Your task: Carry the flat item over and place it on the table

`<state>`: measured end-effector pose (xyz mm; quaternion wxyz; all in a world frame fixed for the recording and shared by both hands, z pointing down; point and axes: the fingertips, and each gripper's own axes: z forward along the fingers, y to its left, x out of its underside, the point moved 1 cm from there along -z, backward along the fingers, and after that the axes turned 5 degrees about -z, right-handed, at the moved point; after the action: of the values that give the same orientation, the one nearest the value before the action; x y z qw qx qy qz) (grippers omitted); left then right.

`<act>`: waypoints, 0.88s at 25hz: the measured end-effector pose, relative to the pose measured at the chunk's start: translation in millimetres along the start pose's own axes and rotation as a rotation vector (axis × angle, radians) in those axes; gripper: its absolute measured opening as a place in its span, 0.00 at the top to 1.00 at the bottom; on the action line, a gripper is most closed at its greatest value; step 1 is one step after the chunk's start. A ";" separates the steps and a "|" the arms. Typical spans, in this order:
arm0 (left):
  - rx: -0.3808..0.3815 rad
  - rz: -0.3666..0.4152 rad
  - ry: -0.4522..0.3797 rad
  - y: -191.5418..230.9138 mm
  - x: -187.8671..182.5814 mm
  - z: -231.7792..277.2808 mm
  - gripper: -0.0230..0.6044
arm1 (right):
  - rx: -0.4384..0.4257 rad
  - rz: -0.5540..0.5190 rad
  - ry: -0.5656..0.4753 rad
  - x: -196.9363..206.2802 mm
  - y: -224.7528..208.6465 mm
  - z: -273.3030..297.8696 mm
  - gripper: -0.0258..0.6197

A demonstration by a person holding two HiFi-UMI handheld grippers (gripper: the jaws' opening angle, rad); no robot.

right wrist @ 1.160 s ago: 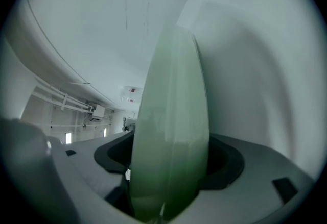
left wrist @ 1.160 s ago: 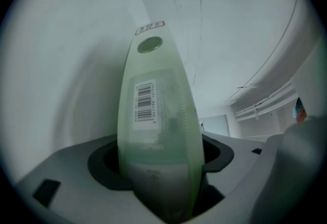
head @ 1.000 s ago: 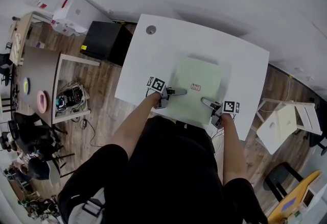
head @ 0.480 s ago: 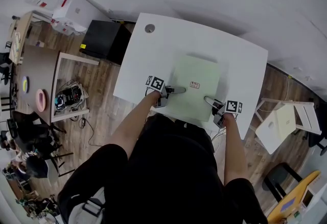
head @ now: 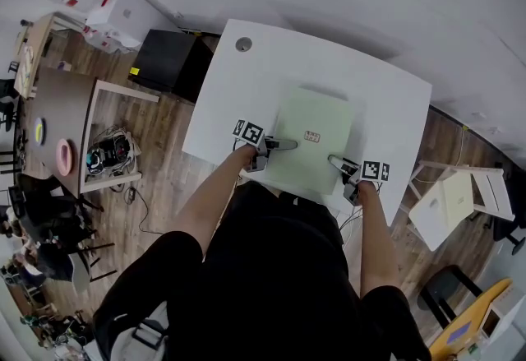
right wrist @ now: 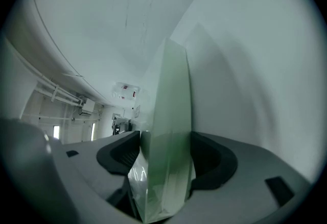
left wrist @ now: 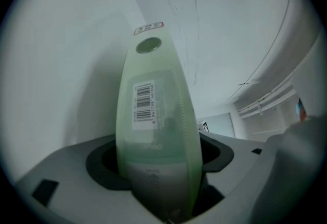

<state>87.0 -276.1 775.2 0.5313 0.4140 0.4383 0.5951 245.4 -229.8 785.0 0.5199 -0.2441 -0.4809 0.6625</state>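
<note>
A pale green flat square item (head: 312, 141) with a small label sits over the near part of the white table (head: 238, 88) in the head view. My left gripper (head: 283, 144) is shut on the item's left edge, and my right gripper (head: 335, 162) is shut on its near right edge. In the left gripper view the green sheet (left wrist: 156, 131), with a barcode sticker and a round hole, is clamped edge-on between the jaws of the left gripper (left wrist: 163, 187). In the right gripper view the same item (right wrist: 171, 131) is pinched edge-on by the right gripper (right wrist: 163, 182).
A round grommet (head: 243, 44) is in the table's far left corner. A black box (head: 168, 65) stands left of the table. A wooden frame table (head: 103, 137) with cables lies further left. White stools (head: 456, 199) stand to the right, on wood floor.
The green item and both grippers have shifted only slightly; the item stays held at both edges above the table's near part.
</note>
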 end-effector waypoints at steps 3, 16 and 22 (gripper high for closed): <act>-0.019 0.014 0.006 2.0 0.3 -6.3 0.41 | 0.016 -0.022 0.013 0.6 -1.7 -0.1 0.48; -0.077 0.045 -0.004 9.6 2.6 -25.9 0.41 | 0.041 -0.034 0.022 0.0 -4.8 -1.4 0.51; -0.118 0.069 -0.001 13.6 3.1 -38.4 0.41 | 0.047 -0.037 0.018 0.4 -4.0 -0.3 0.51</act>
<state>46.3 -276.9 777.9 0.5340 0.3970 0.3876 0.6379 247.3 -229.4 788.5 0.5421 -0.2288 -0.4650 0.6615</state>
